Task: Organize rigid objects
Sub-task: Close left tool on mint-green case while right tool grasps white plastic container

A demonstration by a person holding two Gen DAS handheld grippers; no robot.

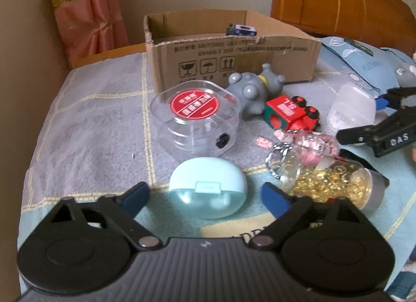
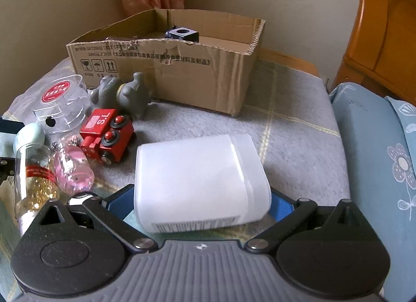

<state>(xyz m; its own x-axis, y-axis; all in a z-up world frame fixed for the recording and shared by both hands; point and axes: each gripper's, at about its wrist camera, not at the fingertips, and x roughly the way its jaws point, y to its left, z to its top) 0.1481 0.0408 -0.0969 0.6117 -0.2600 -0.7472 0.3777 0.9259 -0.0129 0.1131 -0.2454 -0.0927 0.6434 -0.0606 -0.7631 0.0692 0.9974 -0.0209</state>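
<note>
Frosted white plastic box (image 2: 200,179) sits between the right gripper's (image 2: 200,202) blue pads, lying on its side on the grey checked blanket (image 2: 299,130), near and right of the cardboard box (image 2: 166,68); pads flank its flanks, contact not clear, so whether the grip is closed I cannot tell. Likely light, stiff, smooth (could slip), so squeeze across the flat sides near mid-body. Left gripper (image 1: 206,192) is spread wide, empty, straddling the mint pebble-shaped case (image 1: 208,190) near it; glossy rounded shell, probably slippery, take it across the widest part. Red toy train (image 1: 293,115), grey knobbly toy (image 1: 256,91), clear round container (image 1: 197,120) and gold-bead bottle (image 1: 332,185) lie loose. Dark blue block (image 2: 182,34) inside the cardboard box is mostly hidden by its wall; box contents otherwise unseen.
</note>
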